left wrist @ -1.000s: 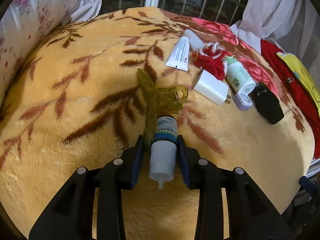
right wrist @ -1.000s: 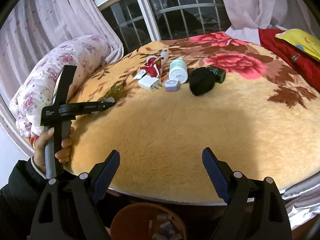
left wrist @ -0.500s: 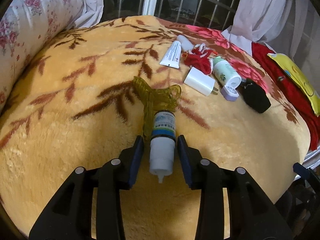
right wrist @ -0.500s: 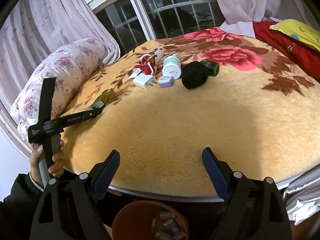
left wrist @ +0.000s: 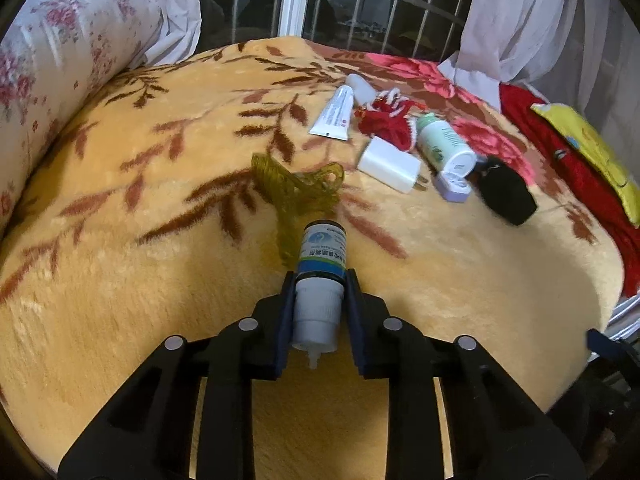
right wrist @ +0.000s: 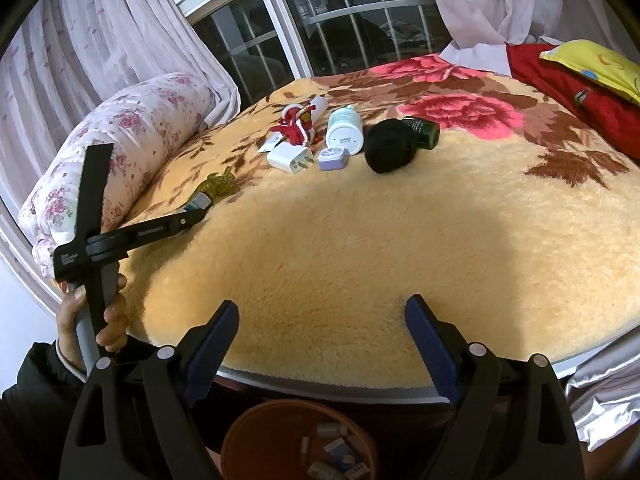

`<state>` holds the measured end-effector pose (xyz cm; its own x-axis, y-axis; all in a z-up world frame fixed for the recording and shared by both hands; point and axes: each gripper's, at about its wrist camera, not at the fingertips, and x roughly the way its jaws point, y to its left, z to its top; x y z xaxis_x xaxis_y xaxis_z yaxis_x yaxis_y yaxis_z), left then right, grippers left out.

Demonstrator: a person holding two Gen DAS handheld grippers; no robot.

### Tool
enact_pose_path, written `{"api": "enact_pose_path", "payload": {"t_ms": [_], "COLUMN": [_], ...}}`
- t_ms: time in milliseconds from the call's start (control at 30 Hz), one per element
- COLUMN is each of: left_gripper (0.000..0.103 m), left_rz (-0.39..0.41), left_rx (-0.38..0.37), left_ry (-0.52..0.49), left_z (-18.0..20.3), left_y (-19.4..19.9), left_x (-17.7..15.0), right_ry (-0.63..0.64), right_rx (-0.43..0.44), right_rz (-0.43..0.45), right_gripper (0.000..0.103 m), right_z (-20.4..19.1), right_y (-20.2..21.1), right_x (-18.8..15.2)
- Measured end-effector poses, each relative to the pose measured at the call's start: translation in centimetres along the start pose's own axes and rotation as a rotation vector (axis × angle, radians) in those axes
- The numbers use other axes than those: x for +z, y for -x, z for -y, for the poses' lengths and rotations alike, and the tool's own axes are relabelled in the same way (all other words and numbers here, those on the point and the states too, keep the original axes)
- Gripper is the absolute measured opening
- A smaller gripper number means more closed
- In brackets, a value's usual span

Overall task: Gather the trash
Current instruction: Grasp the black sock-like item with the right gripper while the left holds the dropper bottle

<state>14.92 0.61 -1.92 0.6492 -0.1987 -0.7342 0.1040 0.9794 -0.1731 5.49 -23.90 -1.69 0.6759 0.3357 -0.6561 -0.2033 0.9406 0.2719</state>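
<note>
A small white bottle [left wrist: 322, 276] with a blue and green label lies on the yellow blanket, nozzle toward the camera. My left gripper [left wrist: 320, 292] is closing on it, and both pads press the sides of its white cap. From the right wrist view the same left gripper [right wrist: 192, 216] reaches in from the left with the bottle [right wrist: 199, 201] at its tip. My right gripper [right wrist: 322, 306] stands open and holds nothing at the bed's near edge, above a brown trash bin [right wrist: 256, 420] holding several small items.
Just beyond the bottle lies a yellow-green hair clip [left wrist: 300, 188]. Farther back are a white tube [left wrist: 334, 114], red cord [left wrist: 386, 124], white charger [left wrist: 390, 164], white-green bottle [left wrist: 444, 146], lilac case [left wrist: 454, 186] and black pouch [left wrist: 506, 196]. A floral pillow [left wrist: 48, 64] borders the left.
The left jaws opened slightly, then closed onto the bottle's cap. The left gripper drew back a little from the clutter. The right gripper stayed put.
</note>
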Motion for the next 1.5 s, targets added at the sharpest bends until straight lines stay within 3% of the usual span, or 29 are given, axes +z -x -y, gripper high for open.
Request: {"api": "enact_pose_path", "payload": {"t_ms": [433,667,767,833,967,1000,1033,1133,1200,1300,1500], "left_gripper": [0.023,0.023,0.023,0.023,0.023,0.023,0.023,0.023,0.023,0.023,0.023], "left_rz": [0.053,0.094,0.109,0.111,0.116,0.12,0.122,0.125,0.126,0.132,0.176], "left_rx": [0.052,0.12,0.097,0.091,0.113,0.113,0.109,0.084,0.066,0.03,0.013], "left_ry": [0.021,-0.04,-0.011,-0.008,-0.033,-0.032,-0.027,0.001,0.018,0.045,0.03], "left_z": [0.9,2.5,2.0,1.8,2.3,2.4,2.3,1.8,1.4,0.7,1.3], "left_y": [1.4,0.5,0.7,0.6,0.5,0.5,0.4,0.4,0.4,0.8,3.5], "left_x": [-1.8,-2.4,-2.4,-2.5,-2.6,-2.7,-2.7,-2.5,-2.3,-2.1,-2.5], "right_ry": [-0.01,0.057,0.109,0.113,0.063,0.058,0.053,0.038,0.023,0.007,0.069], "right_rx": [-0.011,-0.114,-0.214,-0.229,-0.228,-0.23,-0.241,-0.276,-0.279,-0.216,-0.103], "right_rz": [0.017,0.092,0.069,0.015,-0.098,-0.116,-0.149,-0.205,-0.168,-0.09,0.006], "right_gripper": [0.084,0.084,0.084,0.084,0.079,0.073,0.058,0.049,0.047,0.047,0.047], "right_z": [0.4,1.1,2.2,3.2,4.8,4.9,5.0,5.1,4.8,3.7,0.1], "right_y": [0.5,-0.5,-3.9,-6.5,-11.4,-12.2,-13.7,-16.1,-15.1,-11.8,-4.4], "right_x": [0.6,6.3,9.7,11.6,14.4,14.8,15.4,15.7,15.5,14.5,9.1]}}
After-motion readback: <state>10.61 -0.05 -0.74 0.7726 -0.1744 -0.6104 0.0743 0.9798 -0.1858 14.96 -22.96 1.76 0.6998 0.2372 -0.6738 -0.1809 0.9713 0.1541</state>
